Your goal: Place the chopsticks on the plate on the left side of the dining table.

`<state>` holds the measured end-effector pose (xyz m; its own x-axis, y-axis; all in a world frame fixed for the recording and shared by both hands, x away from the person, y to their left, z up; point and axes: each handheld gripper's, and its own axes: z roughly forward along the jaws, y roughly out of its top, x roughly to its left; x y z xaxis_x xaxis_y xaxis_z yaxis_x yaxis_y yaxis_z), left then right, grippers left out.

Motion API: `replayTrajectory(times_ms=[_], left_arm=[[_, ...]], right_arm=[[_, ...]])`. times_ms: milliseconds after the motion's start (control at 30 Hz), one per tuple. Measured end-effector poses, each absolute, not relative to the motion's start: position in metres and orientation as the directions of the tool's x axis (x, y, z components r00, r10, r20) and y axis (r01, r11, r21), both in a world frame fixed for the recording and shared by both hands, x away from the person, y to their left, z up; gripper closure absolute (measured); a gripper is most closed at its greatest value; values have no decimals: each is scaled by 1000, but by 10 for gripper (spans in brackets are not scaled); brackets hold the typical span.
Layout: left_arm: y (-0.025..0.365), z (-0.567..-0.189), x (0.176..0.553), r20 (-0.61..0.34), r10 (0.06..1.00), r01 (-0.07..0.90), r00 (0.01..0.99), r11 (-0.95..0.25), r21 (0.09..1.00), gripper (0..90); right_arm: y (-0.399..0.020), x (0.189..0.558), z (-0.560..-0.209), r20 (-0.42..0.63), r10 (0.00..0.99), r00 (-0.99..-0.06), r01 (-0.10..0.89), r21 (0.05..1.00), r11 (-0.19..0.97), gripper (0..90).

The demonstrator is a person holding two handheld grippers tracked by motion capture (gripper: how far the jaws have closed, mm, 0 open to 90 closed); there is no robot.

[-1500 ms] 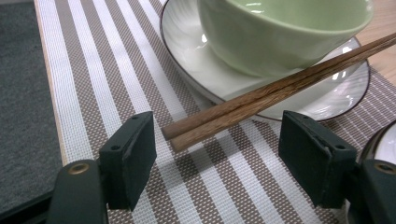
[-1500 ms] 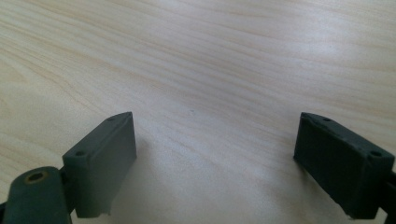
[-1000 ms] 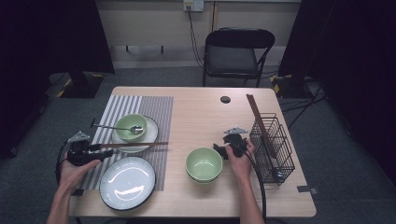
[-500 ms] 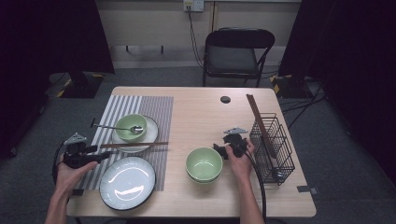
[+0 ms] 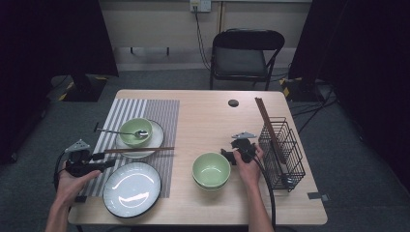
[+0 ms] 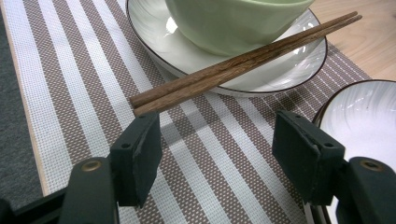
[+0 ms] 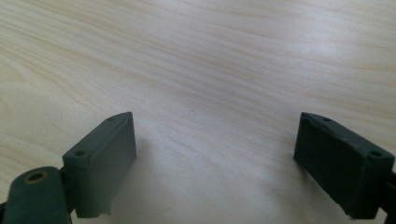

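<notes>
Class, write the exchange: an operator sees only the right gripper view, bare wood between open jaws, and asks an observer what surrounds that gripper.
Operator: What lies ahead of my jaws?
Observer: In the high view the right gripper points at a green bowl close beside it.
Operator: And on the other side?
Observer: A black wire rack stands right of the hand.
Operator: What about the other gripper?
Observer: The left gripper has just been closing its jaws slightly. They are open with nothing between them, and a pair of chopsticks lies just ahead.
</notes>
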<state>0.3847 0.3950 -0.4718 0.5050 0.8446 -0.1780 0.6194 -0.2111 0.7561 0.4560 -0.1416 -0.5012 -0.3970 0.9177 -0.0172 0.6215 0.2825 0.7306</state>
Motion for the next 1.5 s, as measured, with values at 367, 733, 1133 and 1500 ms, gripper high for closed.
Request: replayTrajectory(times_ms=[367,733,1133,1500], left_arm=[[394,-474,388,-177,845,613,505,-207,762,308],[391,-474,391,-183,842,613,507,-204,763,292],[375,-452,385,-193,794,554,577,-206,807,426],[330,-454,398,-218,693,537,687,-282,795,622]], right_arm=[[-142,456,-501,-17,918,-397,622,731,282,120],[-142,456,-501,-17,918,-397,622,731,282,120],[-142,456,-501,-17,918,-397,622,731,282,120],[-142,456,-501,-17,918,-397,622,731,282,120]])
